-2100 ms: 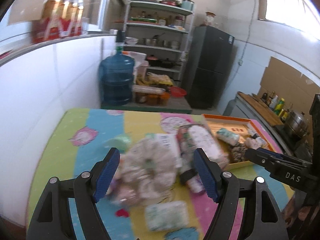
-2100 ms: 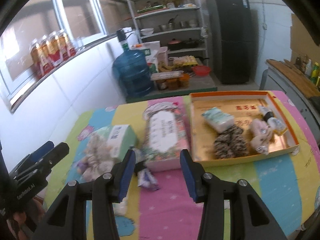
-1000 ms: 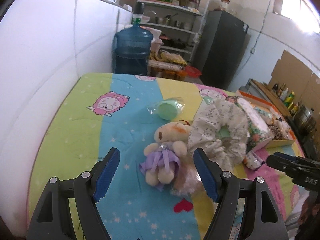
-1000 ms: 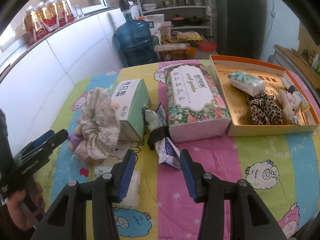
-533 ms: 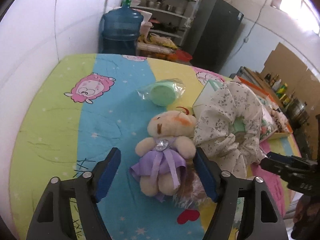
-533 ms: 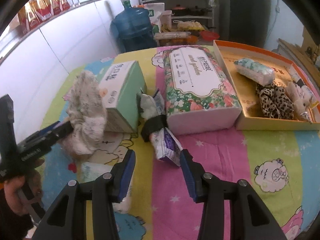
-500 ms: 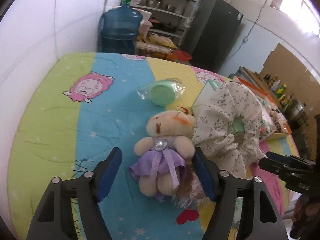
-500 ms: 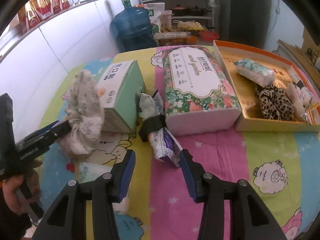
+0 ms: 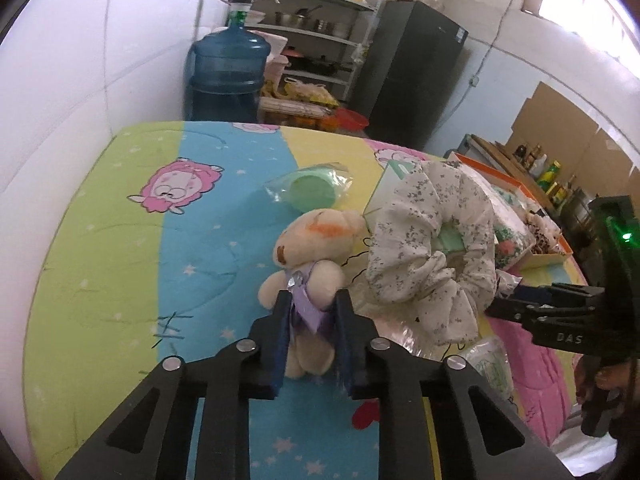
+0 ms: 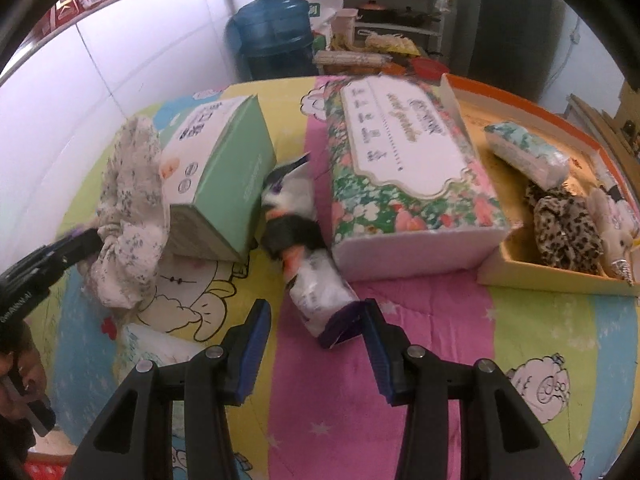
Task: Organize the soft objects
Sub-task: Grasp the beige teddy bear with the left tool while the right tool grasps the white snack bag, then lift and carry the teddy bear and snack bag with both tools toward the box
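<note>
The left gripper point(image 9: 311, 312) is clamped on the teddy point(image 9: 310, 256), which lies just left of the scrunchie point(image 9: 430, 256). The right gripper point(image 10: 316, 338) is spread wide over a packet point(image 10: 316, 292), right of the scrunchie.

The teddy bear point(image 9: 312, 256) has its purple-dressed middle hidden between the left gripper's point(image 9: 312, 320) pads; at three o'clock the orange tray's point(image 10: 520, 100) right end is cut off.

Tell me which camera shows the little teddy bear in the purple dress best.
The left wrist view. The teddy bear lies right in front, head and arms clear, with the left gripper shut on its purple dress. In the right wrist view the bear cannot be made out; the floral scrunchie stands where it would be.
</note>
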